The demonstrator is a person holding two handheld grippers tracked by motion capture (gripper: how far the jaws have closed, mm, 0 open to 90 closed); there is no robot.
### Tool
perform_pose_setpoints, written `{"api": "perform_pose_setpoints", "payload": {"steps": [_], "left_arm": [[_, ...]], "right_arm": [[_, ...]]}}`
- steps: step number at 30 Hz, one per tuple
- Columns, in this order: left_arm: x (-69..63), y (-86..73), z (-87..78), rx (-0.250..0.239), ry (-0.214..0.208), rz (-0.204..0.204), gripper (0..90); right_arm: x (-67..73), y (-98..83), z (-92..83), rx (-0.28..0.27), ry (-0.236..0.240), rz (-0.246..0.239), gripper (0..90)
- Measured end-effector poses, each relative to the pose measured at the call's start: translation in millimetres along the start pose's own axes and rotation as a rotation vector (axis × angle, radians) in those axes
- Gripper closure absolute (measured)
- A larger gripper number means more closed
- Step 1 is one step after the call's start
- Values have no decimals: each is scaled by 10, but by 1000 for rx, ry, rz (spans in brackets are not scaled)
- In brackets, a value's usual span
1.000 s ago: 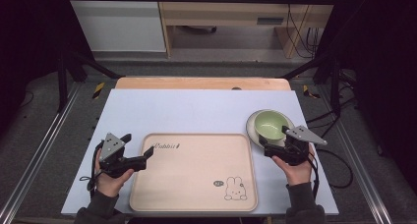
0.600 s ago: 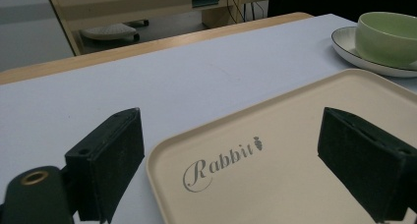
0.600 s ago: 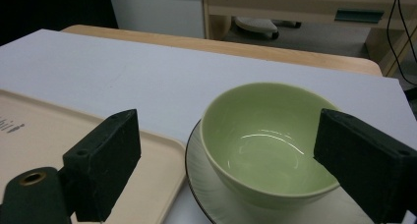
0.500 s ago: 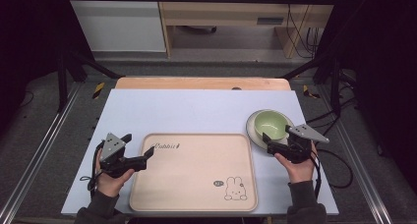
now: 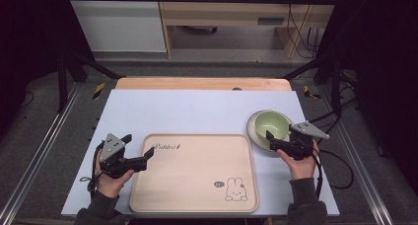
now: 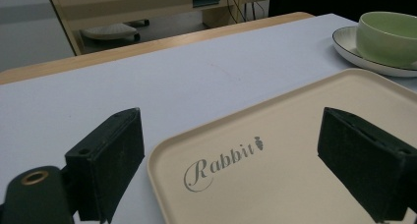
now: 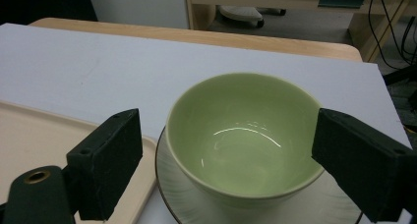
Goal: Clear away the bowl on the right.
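1. High view: the green bowl (image 5: 273,124) stands on a white saucer (image 5: 256,136) at the right of the table (image 5: 197,111), just beside the right edge of the beige tray (image 5: 194,173). The right gripper (image 5: 270,140), held in the person's right hand (image 5: 296,161), sits at the near side of the bowl with its jaws over the saucer's rim. The left gripper (image 5: 148,155), in the left hand (image 5: 111,178), points its jaws at the tray's left edge near the far corner.

2. Left gripper view: the left gripper (image 6: 236,160) has its jaws spread wide and grips nothing. The tray's (image 6: 295,184) near corner, with the word "Rabbit" printed on it, lies between them. The bowl (image 6: 388,37) and saucer (image 6: 349,49) stand well apart, at the upper right.

3. Right gripper view: the right gripper (image 7: 226,160) is spread wide, one jaw on each side of the bowl (image 7: 243,135), with nothing clamped; whether either jaw touches the bowl's wall I cannot tell. The bowl is upright and empty on the saucer (image 7: 314,207). The tray's (image 7: 44,135) edge lies just beside the saucer at the left.
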State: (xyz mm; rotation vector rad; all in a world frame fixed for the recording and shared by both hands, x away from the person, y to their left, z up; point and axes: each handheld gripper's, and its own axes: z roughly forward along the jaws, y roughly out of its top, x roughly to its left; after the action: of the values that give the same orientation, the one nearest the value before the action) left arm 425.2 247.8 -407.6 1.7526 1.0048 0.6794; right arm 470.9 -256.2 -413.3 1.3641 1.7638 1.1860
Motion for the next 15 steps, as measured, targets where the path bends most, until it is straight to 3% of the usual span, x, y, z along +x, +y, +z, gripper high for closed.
{"api": "perform_pose_setpoints", "payload": {"steps": [15], "left_arm": [[2, 2, 2, 1, -1, -2, 101]], "right_arm": [[-153, 8, 84, 37, -46, 28, 165]]}}
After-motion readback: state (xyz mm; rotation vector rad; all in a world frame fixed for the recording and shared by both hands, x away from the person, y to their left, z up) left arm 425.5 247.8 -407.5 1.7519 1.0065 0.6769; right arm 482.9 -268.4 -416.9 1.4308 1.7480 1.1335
